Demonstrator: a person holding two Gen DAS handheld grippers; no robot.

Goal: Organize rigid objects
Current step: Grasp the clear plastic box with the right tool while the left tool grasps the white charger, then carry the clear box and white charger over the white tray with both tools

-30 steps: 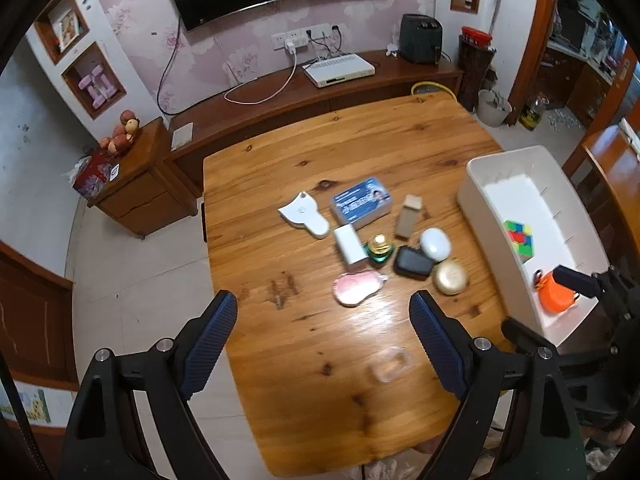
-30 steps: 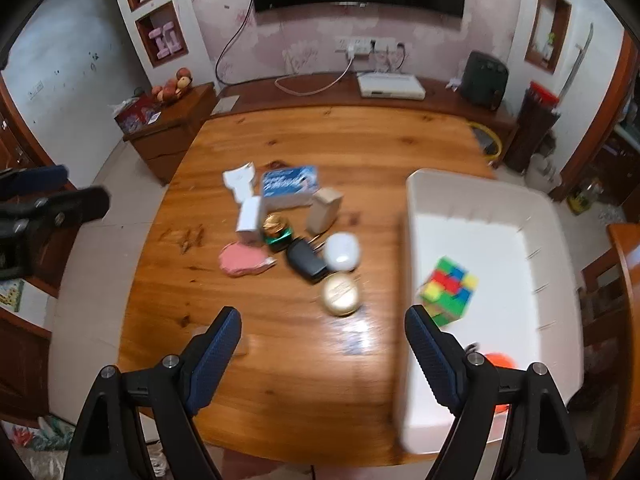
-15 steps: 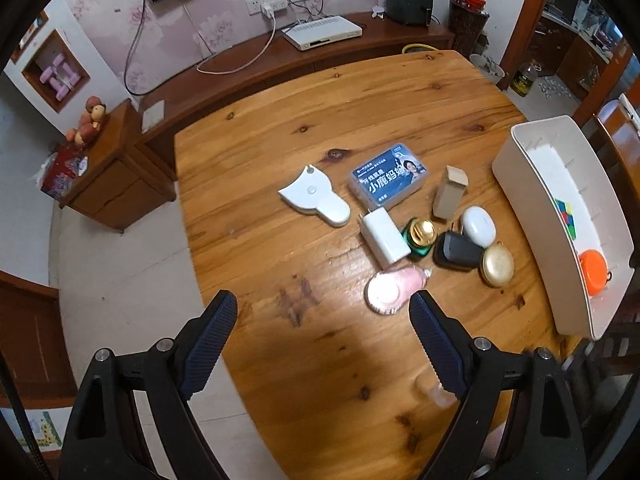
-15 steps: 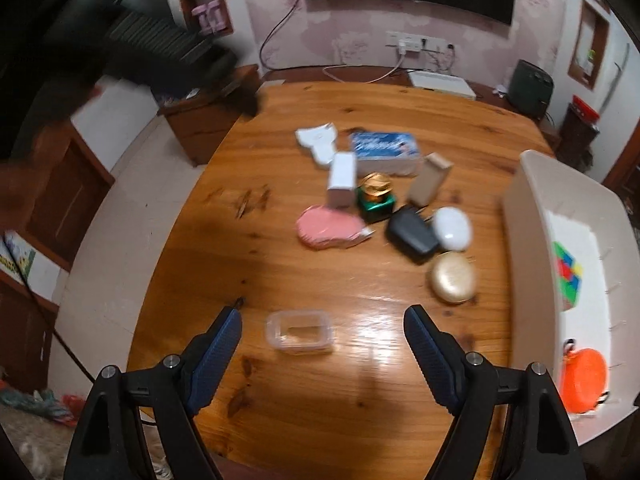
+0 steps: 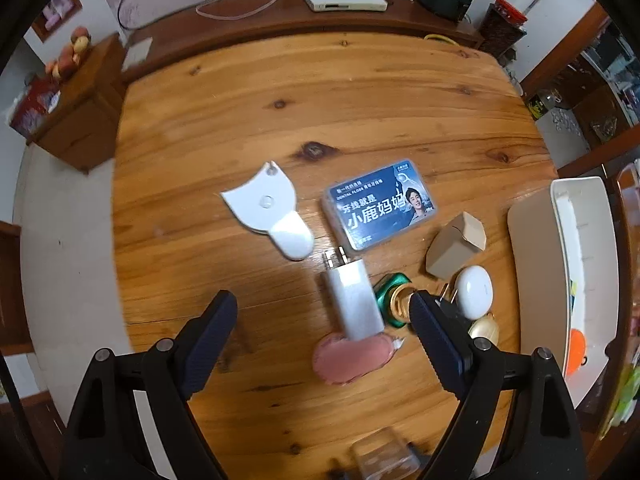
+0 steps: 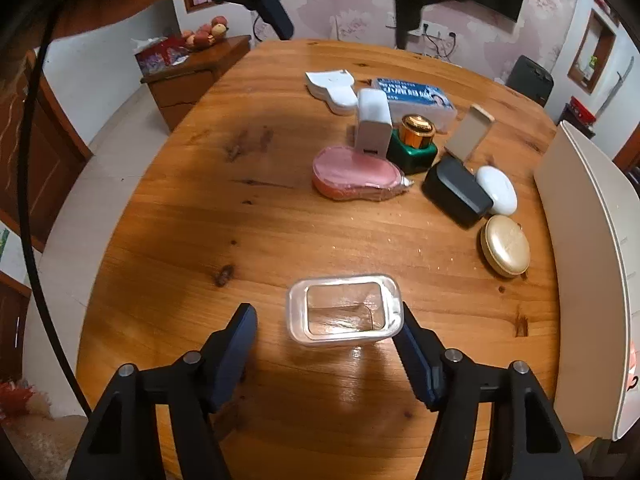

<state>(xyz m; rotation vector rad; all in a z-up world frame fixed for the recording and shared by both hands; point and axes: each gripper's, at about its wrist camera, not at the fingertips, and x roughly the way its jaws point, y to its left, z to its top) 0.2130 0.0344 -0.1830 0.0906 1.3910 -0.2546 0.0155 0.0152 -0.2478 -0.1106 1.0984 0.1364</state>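
Note:
My left gripper [image 5: 322, 316] points down over the wooden table [image 5: 320, 100], open. A white charger block [image 5: 352, 300] lies between its fingers and touches neither; a pink oval case [image 5: 352, 356] lies just below it. My right gripper [image 6: 326, 334] is low over the table with its jaws closing around a clear plastic box [image 6: 344, 308]. The right finger is at the box's edge and the left finger stands apart from it. That clear box [image 5: 380, 456] shows blurred at the bottom of the left wrist view.
A blue floss box [image 5: 378, 204], white flat device [image 5: 268, 208], tan carton [image 5: 456, 248], green jar with gold lid [image 6: 414, 140], black case [image 6: 456, 192], white oval case [image 6: 498, 190] and gold compact [image 6: 506, 246] lie clustered. A white bin [image 6: 580, 260] stands at the table's right edge.
Both grippers have come down toward the table. The left one now hangs over the white charger. The right one has reached the clear box and its jaws have narrowed.

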